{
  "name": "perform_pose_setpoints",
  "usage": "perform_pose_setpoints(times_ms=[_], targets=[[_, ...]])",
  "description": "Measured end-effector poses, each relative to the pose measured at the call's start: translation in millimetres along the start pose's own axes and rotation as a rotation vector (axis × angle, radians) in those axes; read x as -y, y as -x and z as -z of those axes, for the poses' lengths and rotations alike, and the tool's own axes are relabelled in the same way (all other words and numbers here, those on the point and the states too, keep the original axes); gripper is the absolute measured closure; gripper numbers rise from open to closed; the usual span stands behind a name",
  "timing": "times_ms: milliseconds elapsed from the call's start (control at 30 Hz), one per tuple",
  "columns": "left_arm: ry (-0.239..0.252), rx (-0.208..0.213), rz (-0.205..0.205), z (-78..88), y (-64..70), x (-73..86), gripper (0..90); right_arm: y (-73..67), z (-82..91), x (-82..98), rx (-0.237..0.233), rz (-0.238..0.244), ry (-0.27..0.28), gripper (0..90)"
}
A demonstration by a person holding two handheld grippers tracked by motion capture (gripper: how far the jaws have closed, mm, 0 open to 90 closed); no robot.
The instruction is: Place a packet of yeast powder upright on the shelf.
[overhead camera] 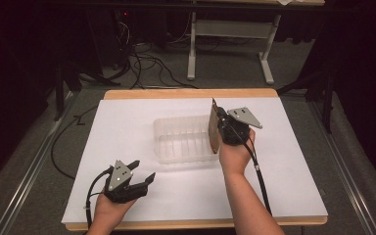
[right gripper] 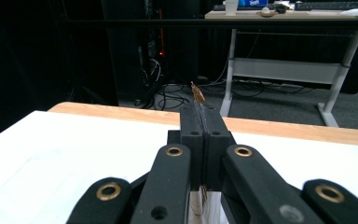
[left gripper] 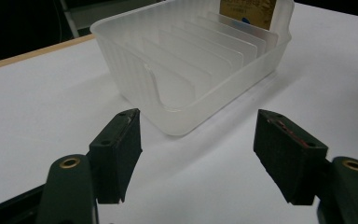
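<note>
High view shows a thin brown flat card [overhead camera: 213,128] held upright on edge at the right end of a translucent plastic rack with slotted dividers [overhead camera: 183,139], mid-table on the white sheet [overhead camera: 127,127]. The right gripper [overhead camera: 221,122] pinches the card, jaws pressed together. The left gripper [overhead camera: 144,178] rests near-left, jaws spread. Likely step: slotting the card; next, lower it straight between dividers, then release.
</note>
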State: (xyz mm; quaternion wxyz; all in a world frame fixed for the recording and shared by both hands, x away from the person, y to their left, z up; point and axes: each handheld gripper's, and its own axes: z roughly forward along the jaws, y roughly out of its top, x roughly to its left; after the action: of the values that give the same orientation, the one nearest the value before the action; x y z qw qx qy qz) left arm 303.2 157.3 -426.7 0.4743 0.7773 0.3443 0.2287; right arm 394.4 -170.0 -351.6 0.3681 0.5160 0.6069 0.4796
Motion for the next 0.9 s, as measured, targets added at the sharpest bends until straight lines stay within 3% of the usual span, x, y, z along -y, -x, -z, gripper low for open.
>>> perform_pose_setpoints(times_ms=[467, 633, 733, 800, 900], targets=[[0.002, 0.001, 0.002, 0.3, -0.2, -0.1, 32.7, 1.3, 0.6, -1.3, -0.016, -0.007, 0.000, 86.1], [0.001, 0.002, 0.001, 0.2, -0.1, -0.1, 32.7, 1.6, 1.3, -4.5, -0.036, -0.018, 0.007, 68.8], [0.003, 0.001, 0.001, 0.2, -0.3, -0.1, 32.7, 0.8, 1.3, -6.6, -0.047, -0.018, 0.002, 52.2], [0.002, 0.000, 0.001, -0.1, -0.6, -0.1, 32.7, 0.4, 1.5, -6.9, -0.047, -0.015, -0.013, 40.2], [0.002, 0.001, -0.001, -0.5, -0.9, -0.2, 32.7, 3.0, 2.9, -6.5, -0.057, -0.008, -0.045, 31.3]])
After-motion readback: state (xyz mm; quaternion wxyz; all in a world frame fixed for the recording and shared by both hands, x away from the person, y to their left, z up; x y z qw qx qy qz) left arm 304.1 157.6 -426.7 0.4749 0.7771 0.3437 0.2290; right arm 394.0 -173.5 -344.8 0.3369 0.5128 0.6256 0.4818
